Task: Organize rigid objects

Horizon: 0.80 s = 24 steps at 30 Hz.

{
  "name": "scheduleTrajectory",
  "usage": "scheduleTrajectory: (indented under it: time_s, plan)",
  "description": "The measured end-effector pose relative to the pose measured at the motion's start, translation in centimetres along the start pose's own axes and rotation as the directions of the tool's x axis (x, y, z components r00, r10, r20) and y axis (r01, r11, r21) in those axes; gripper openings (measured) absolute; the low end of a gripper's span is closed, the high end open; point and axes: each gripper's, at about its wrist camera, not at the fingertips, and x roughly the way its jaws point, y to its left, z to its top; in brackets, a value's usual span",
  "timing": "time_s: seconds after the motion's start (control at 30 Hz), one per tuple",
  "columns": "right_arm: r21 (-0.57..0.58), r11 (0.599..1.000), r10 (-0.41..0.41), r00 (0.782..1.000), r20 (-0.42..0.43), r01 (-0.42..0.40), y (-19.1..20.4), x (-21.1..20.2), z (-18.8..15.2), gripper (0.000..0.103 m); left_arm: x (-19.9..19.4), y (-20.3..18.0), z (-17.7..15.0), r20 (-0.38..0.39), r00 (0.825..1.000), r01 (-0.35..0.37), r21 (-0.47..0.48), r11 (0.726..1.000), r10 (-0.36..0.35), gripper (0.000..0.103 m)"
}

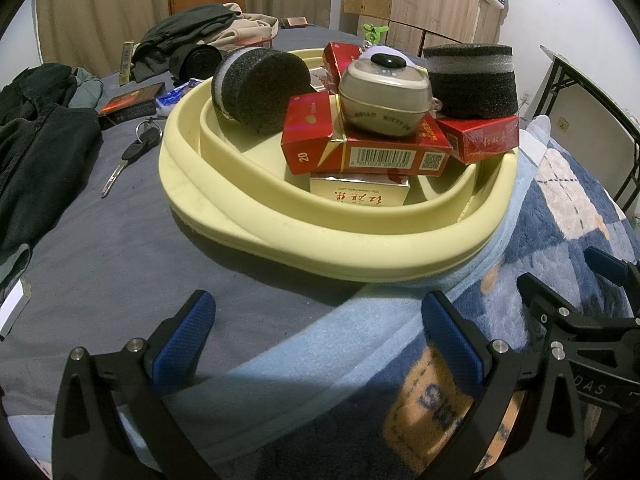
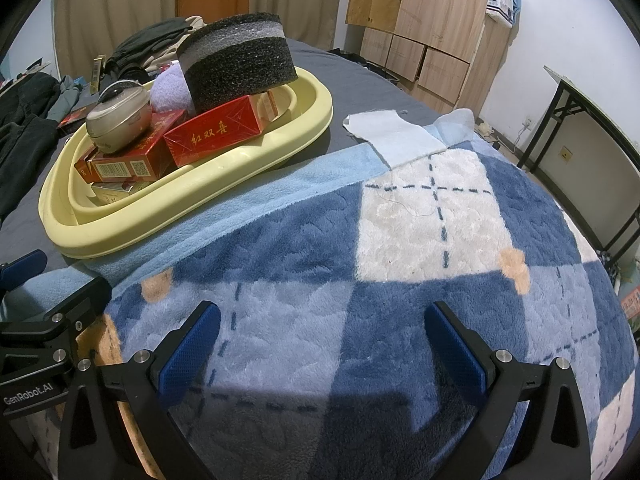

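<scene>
A pale yellow basin (image 1: 280,236) (image 2: 160,220) sits on the bed, piled with several red cigarette boxes (image 1: 384,156) (image 2: 216,132). A silver tin (image 1: 384,96) (image 2: 120,116) rests on top of them. One black foam cylinder (image 1: 264,88) lies on its side at the left, another (image 1: 472,80) (image 2: 240,68) stands on the boxes at the right. My left gripper (image 1: 320,304) is open and holds nothing, just short of the basin's near rim. My right gripper (image 2: 323,312) is open over the blue checked blanket (image 2: 400,280), to the right of the basin.
On the grey sheet left of the basin lie a key (image 1: 132,156), a dark box (image 1: 132,106), a blue packet (image 1: 176,96) and dark clothes (image 1: 36,140). A white cloth (image 2: 396,132) lies past the blanket. A wardrobe (image 2: 432,20) and a folding table (image 2: 592,160) stand behind.
</scene>
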Motion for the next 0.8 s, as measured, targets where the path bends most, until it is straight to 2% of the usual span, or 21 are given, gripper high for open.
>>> scheduleTrajectory:
  time_s: [0.8]
  plan:
    - [0.001, 1.000, 0.002, 1.000, 0.000, -0.002, 0.02, -0.06, 0.01, 0.103, 0.00, 0.01, -0.01, 0.000, 1.000, 0.000, 0.000, 1.000, 0.000, 0.103]
